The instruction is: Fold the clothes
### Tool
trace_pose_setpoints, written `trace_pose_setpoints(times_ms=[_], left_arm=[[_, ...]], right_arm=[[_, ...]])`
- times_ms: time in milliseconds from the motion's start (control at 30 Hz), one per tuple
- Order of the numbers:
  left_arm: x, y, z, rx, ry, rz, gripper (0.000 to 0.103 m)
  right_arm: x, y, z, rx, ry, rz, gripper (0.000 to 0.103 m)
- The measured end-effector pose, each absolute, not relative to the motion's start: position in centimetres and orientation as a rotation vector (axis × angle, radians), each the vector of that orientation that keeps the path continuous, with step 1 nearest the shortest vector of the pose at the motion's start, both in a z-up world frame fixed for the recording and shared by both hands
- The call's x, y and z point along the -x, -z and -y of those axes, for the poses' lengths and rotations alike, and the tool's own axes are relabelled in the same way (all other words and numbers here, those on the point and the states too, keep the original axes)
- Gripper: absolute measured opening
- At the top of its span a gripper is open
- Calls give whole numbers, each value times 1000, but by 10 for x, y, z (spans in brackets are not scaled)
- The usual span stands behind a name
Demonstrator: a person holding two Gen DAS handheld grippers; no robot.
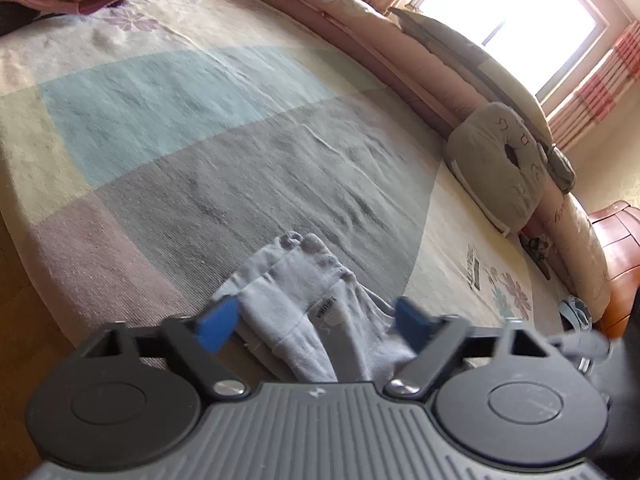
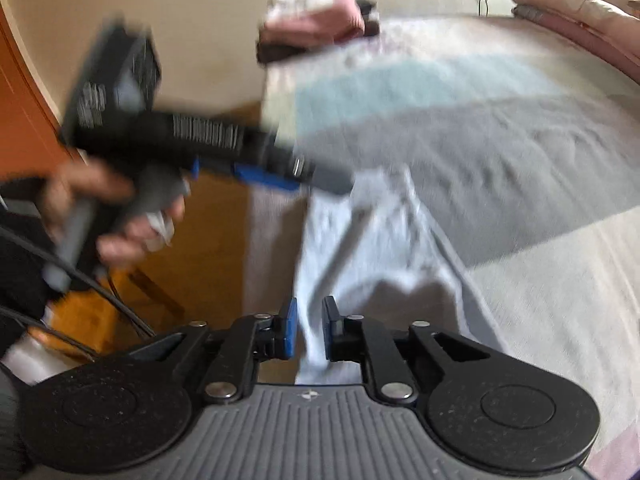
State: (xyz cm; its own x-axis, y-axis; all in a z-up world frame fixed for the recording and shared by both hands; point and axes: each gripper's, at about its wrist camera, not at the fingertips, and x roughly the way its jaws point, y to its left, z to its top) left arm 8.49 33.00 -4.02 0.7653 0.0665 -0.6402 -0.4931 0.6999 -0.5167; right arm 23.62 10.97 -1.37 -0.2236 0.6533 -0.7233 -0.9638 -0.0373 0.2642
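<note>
1. A bed [image 1: 248, 92] fills most of both views, covered by a spread with wide blocks of pale blue, grey, cream and dusty pink, plus a few printed flowers.
2. Along the far edge of the bed lies a long rolled quilt [image 1: 344, 12], pinkish and beige, with a grey round cushion [image 1: 500, 160] leaning against it below a bright window [image 1: 520, 8] with pink striped curtains.
3. A stack of folded clothes [image 2: 316, 20], pink on top and dark beneath, sits at the far corner of the bed, well apart from the grippers.
4. The pale grey-blue garment [image 1: 312, 304] lies on the near part of the bed, on the grey block close to the bed's edge, rumpled, with a small label showing on one fold.
5. The left gripper [image 1: 316, 320] hangs over the near end of the garment; its blue fingers [image 1: 216, 324] are spread, with cloth lying between them, and they do not appear to press it. In the right wrist view it is blurred, held by a hand [image 2: 120, 216] at the bed's edge.
6. The right gripper [image 2: 310, 330] has its blue fingers [image 2: 289, 330] drawn close together, with a narrow strip of the garment in the small gap; whether the pads truly pinch it cannot be told.
</note>
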Motion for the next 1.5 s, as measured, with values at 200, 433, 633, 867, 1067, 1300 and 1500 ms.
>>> trace_pose_setpoints(times_ms=[200,433,633,867,1067,1300,1500], left_arm=[[-77,58,-335,842,-361,-613,52],[-61,65,-342,898,-440,-542,52],[-53,64,-339,876,-444,-533,52],[-51,63,-341,845,-443,-543,52],[-56,61,-342,826,-419,-548,52],[-56,59,-344,812,-409,-540,52],[-55,56,-345,802,-402,-538,52]], right_arm=[[-282,4,-139,405,-1569,-864,16],[-300,32,-187,443,-1594,-927,21],[-293,53,-215,550,-1608,-918,27],[-293,58,-226,572,-1615,-915,22],[-294,59,-230,568,-1615,-927,21],[-293,50,-229,523,-1592,-858,8],[-290,57,-238,574,-1584,-864,10]])
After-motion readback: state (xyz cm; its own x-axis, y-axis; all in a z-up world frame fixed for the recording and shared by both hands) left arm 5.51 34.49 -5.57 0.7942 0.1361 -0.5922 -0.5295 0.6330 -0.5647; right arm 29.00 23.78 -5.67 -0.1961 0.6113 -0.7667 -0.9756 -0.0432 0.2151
